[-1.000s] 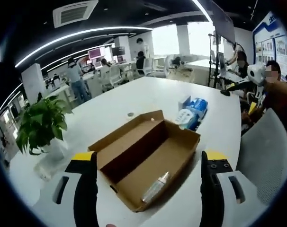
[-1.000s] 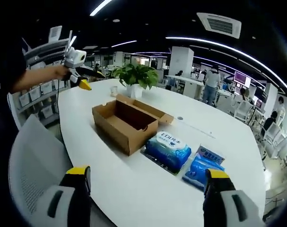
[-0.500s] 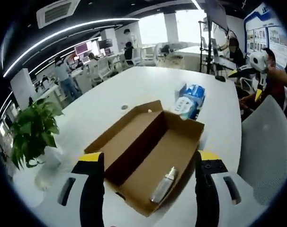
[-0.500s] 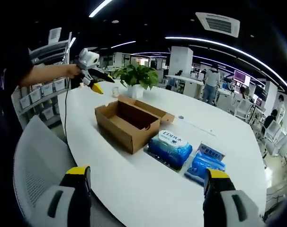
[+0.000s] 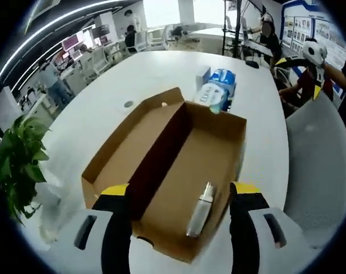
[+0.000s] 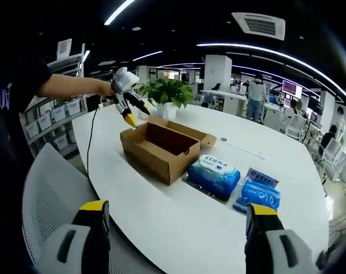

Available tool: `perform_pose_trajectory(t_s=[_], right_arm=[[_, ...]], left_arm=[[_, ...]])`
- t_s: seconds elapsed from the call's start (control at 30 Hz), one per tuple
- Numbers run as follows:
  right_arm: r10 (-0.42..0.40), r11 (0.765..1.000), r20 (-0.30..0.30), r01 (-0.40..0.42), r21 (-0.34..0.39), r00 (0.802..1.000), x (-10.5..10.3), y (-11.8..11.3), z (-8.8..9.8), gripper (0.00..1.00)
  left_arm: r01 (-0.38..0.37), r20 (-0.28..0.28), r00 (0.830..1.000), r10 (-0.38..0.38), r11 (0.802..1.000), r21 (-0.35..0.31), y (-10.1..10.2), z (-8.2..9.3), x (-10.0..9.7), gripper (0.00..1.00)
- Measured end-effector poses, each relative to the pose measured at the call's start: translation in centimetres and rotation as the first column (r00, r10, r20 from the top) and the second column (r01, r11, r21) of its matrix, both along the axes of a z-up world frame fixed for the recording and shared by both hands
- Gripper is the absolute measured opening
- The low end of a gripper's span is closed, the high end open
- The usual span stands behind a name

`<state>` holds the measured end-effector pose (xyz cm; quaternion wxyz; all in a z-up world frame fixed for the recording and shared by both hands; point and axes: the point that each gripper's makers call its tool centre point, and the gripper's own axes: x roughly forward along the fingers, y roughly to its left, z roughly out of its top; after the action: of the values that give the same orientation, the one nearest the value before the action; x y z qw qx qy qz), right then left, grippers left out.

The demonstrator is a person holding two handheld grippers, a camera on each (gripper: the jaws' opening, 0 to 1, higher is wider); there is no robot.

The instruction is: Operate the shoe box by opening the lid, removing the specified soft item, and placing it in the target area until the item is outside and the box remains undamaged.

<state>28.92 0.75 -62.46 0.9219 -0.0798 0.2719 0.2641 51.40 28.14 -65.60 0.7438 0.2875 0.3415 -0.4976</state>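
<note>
Open brown cardboard shoe box [image 5: 178,171] on glossy white table [image 5: 110,108], lid folded flat toward 9 o'clock. Small clear cylindrical bottle [image 5: 199,210] inside near 6 o'clock. Crinkly blue wipe packs [image 6: 214,176] beside box. Left gripper [image 5: 181,228] jaws apart above box; right gripper [image 6: 176,228] jaws apart, holding nothing.

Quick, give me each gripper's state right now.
Left gripper: open, holding nothing, over the open shoe box.
Right gripper: open, holding nothing, above the white table.

The shoe box [image 5: 178,171] is brown cardboard, holding a clear bottle [image 5: 199,210]; the counter [image 6: 218,222] is white; 2 wipe packs [image 6: 214,176] are blue; jaws black, yellow-tipped.
</note>
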Motion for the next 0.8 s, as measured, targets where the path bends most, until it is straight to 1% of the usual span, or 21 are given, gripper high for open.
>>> perform_pose_trajectory(t_s=[0.07, 0.1, 0.17, 0.2, 0.3, 0.47, 0.53, 0.63, 0.7, 0.8], right_arm=[[-0.007, 1.000, -0.004, 0.007, -0.001, 1.000, -0.1, 0.0, -0.1, 1.00], [-0.010, 1.000, -0.007, 0.010, -0.001, 1.000, -0.2, -0.1, -0.2, 1.00], [-0.015, 1.000, -0.011, 0.015, 0.003, 1.000, -0.2, -0.2, -0.3, 1.00], [-0.017, 1.000, -0.016, 0.017, 0.004, 1.000, -0.3, -0.2, -0.4, 1.00], [-0.015, 1.000, -0.028, 0.014, -0.008, 0.999, -0.6, -0.4, -0.8, 1.00], [-0.027, 1.000, -0.038, 0.026, -0.012, 0.999, -0.9, -0.8, -1.3, 1.00], [-0.037, 0.999, -0.037, 0.037, -0.008, 0.999, -0.9, -0.9, -1.3, 1.00], [-0.045, 0.999, -0.036, 0.045, -0.007, 0.998, -0.9, -1.1, -1.3, 1.00], [-0.054, 0.999, -0.039, 0.054, 0.002, 0.998, -0.8, -1.2, -1.3, 1.00], [-0.058, 0.998, -0.026, 0.058, 0.014, 0.998, -0.6, -1.2, -0.9, 1.00]], left_arm=[[0.018, -0.024, 1.000, -0.017, 0.999, 0.033, -0.1, -1.0, 0.0, 0.68], [0.040, -0.043, 0.998, -0.037, 0.997, 0.059, -0.2, -1.6, -0.1, 0.67], [0.060, -0.054, 0.997, -0.055, 0.995, 0.086, -0.4, -2.4, 0.0, 0.66], [0.092, -0.076, 0.994, -0.084, 0.989, 0.114, -0.5, -3.1, -0.2, 0.65], [0.134, -0.108, 0.987, -0.118, 0.978, 0.157, -0.9, -4.4, -0.5, 0.65], [0.197, -0.133, 0.976, -0.170, 0.955, 0.222, -1.7, -6.2, -0.9, 0.63], [0.236, -0.147, 0.968, -0.204, 0.937, 0.256, -2.1, -7.0, -1.3, 0.63], [0.261, -0.156, 0.962, -0.225, 0.924, 0.280, -2.6, -7.8, -1.5, 0.62], [0.264, -0.177, 0.959, -0.220, 0.922, 0.285, -2.8, -8.3, -1.7, 0.62], [0.282, -0.186, 0.954, -0.234, 0.910, 0.303, -3.0, -8.9, -1.7, 0.60]])
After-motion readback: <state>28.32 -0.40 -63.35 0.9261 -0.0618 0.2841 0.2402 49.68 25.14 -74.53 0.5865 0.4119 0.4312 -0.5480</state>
